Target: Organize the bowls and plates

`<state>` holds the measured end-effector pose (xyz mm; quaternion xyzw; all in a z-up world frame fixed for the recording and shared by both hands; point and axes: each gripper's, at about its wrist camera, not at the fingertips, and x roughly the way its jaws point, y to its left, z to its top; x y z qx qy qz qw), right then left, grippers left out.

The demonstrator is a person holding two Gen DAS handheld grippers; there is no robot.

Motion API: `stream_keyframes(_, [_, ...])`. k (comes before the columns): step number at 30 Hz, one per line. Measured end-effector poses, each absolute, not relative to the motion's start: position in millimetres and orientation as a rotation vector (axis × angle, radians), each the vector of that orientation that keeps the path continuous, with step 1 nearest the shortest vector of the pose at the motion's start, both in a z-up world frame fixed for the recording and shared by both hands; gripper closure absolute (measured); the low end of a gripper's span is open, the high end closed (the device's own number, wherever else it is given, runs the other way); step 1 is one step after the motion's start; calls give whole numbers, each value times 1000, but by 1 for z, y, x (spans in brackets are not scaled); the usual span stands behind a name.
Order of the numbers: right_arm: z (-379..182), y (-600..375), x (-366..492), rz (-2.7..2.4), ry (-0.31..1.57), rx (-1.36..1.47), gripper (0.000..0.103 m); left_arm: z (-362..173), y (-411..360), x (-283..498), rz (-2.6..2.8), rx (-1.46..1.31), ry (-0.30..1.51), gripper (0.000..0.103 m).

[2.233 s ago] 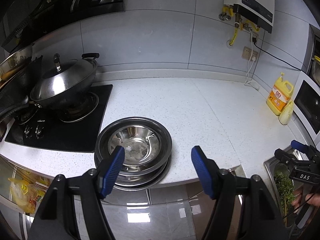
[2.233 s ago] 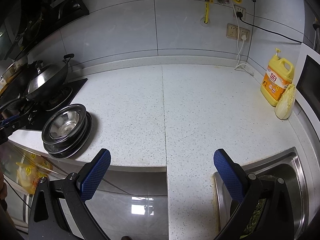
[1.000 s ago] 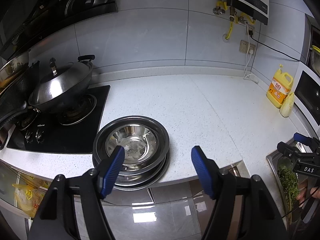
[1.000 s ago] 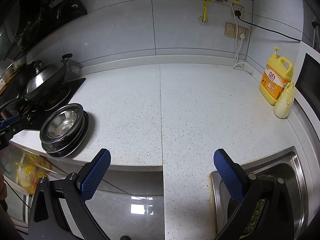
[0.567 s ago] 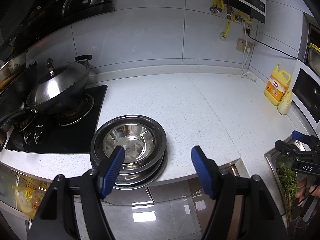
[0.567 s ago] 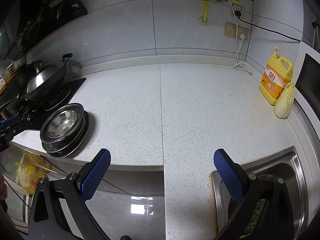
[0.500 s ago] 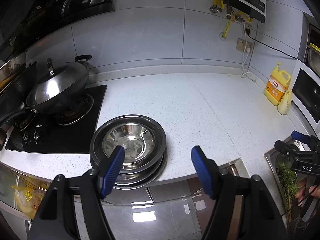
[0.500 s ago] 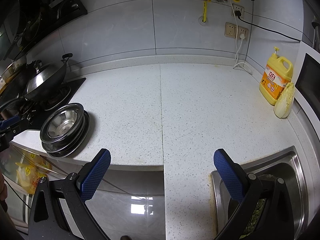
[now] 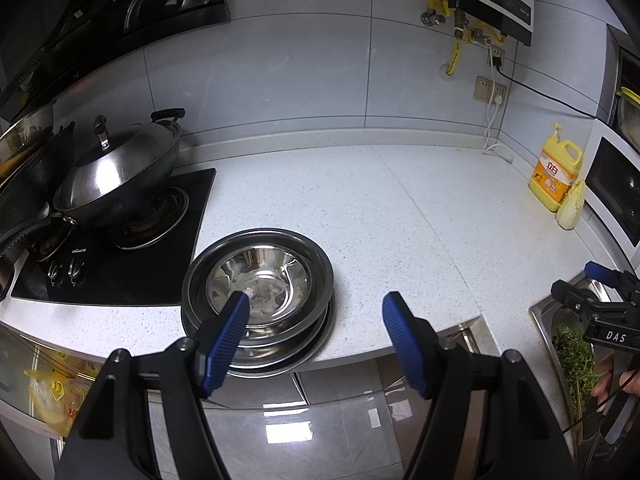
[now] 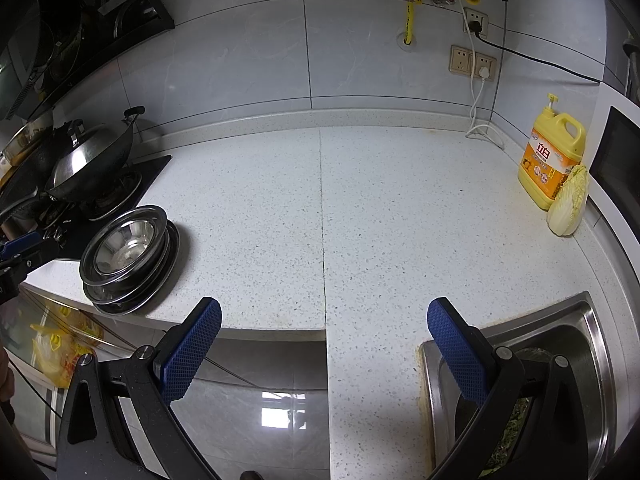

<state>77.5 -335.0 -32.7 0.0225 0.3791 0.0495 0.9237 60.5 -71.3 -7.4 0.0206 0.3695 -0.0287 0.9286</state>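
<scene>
In the left wrist view, the left gripper point(image 9: 316, 306) fills the bottom of the frame with its blue-padded jaws spread wide and nothing between them. Just beyond its left finger, at lower centre, sits a stack of steel plates point(image 9: 280, 346) near the front edge of a speckled white counter point(image 9: 380, 208). A steel bowl point(image 9: 258, 282) rests on top of the stack; its inside looks smeared with pale residue. At middle left, a lidded wok point(image 9: 116, 176) stands on a black stove point(image 9: 120, 264). At far right, a yellow detergent jug point(image 9: 556, 174) stands with a cabbage point(image 9: 572, 210) leaning against it.

In the right wrist view, the right gripper point(image 10: 324, 320) also holds its jaws wide apart and empty at the bottom of the frame, over the counter's front edge. The bowl and plates appear at middle left, well apart from it. At lower right, behind the right finger, a steel sink point(image 10: 592, 344) holds green leafy vegetables point(image 10: 516, 436).
</scene>
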Motion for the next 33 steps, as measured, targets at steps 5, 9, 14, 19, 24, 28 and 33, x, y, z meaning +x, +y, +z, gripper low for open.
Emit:
stream_keyframes(5, [-32, -335, 78, 102, 779, 47, 2, -7, -71, 60, -60, 41, 759, 35])
stream_keyframes(9, [-33, -335, 77, 102, 780, 45, 2, -8, -71, 60, -58, 41, 761, 35])
stream_keyframes(14, [-34, -335, 76, 102, 779, 45, 2, -9, -67, 64, -55, 20, 777, 35])
stream_keyframes(19, [-34, -335, 77, 104, 784, 45, 2, -11, -65, 67, -58, 4, 790, 35])
stream_keyframes(24, [-34, -333, 78, 105, 786, 42, 2, -12, -62, 70, -52, -13, 798, 35])
stream_keyframes(28, [-33, -332, 78, 105, 782, 38, 2, -12, -59, 71, -37, -27, 793, 35])
stream_keyframes(33, [-33, -331, 79, 108, 785, 34, 2, -8, -58, 71, -44, -37, 780, 35])
